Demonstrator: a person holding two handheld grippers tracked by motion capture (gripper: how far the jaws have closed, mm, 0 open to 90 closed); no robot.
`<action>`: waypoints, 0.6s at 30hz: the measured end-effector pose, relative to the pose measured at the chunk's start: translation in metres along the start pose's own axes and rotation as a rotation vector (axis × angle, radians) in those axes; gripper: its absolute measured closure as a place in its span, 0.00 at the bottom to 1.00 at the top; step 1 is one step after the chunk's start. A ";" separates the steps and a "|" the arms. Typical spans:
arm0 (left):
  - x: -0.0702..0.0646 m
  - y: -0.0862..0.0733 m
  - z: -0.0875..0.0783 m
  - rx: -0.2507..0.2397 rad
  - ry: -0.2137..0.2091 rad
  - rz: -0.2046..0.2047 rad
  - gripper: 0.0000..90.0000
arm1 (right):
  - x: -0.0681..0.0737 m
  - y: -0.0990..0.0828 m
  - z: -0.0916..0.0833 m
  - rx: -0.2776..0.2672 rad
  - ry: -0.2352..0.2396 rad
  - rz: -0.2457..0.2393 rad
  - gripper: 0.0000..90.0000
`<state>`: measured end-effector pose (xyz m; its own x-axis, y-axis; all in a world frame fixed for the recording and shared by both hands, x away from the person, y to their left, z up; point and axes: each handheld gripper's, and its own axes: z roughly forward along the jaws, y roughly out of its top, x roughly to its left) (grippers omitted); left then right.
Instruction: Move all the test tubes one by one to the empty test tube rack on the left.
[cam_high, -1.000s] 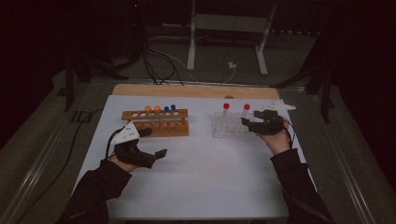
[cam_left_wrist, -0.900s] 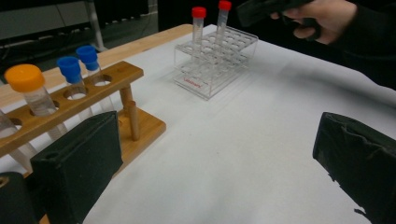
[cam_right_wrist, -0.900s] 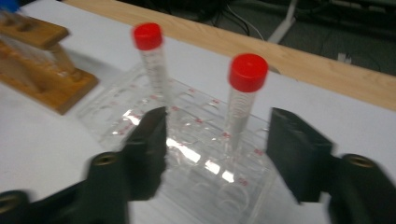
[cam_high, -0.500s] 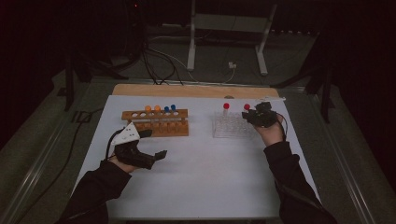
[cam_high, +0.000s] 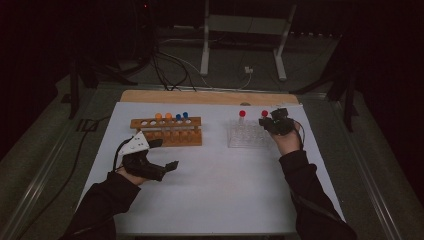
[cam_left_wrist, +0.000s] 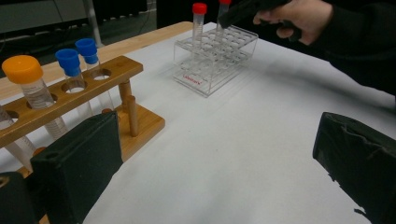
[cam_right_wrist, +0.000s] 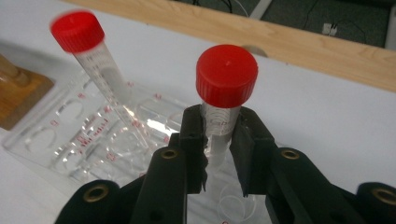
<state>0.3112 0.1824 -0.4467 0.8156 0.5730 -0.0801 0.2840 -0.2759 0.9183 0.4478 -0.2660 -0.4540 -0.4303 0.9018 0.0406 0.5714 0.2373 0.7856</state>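
Right gripper (cam_right_wrist: 217, 135) has just been closing and is now clamped on a red-capped tube (cam_right_wrist: 223, 93), pads pressing the clear barrel just under the cap; tube stands upright in the clear plastic rack (cam_high: 245, 137), right of centre on the white sheet. Tube's lower end is hidden behind the jaws in the right gripper view, so which hole it sits in I can't tell. From the high view the gripper body (cam_high: 275, 122) covers most of that tube and just the cap peeks out. Second red-capped tube (cam_right_wrist: 88, 51) stands to its left in the same rack, tilted, cap blurred. Left gripper (cam_high: 150, 162) rests low on the sheet near the left side, jaws wide apart with nothing between them; in the left gripper view both jaws are cut off by the frame's bottom and sides. Wooden rack (cam_high: 167, 132) sits just beyond it with orange-capped tubes (cam_high: 163, 117) and blue-capped tubes (cam_high: 182, 116); its left end is cropped in the left gripper view. Open sheet between the two racks and across the whole near half. Clear rack sits close to the far edge of the sheet, with the wooden board (cam_high: 200, 97) just behind it. Surroundings are dark, hard to read.
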 end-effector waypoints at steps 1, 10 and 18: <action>0.000 0.000 0.000 0.000 0.002 -0.002 0.02 | 0.000 0.002 -0.003 -0.006 -0.005 -0.003 0.83; -0.001 0.002 -0.001 0.003 -0.013 -0.003 0.02 | 0.007 0.023 -0.033 -0.076 -0.009 -0.057 0.83; -0.004 0.005 0.001 0.012 -0.033 0.003 0.02 | 0.025 0.029 -0.059 -0.111 0.030 -0.131 0.83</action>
<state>0.3095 0.1777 -0.4426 0.8323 0.5469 -0.0904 0.2877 -0.2868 0.9138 0.4121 -0.2575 -0.3935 -0.5176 0.8542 -0.0493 0.4291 0.3090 0.8488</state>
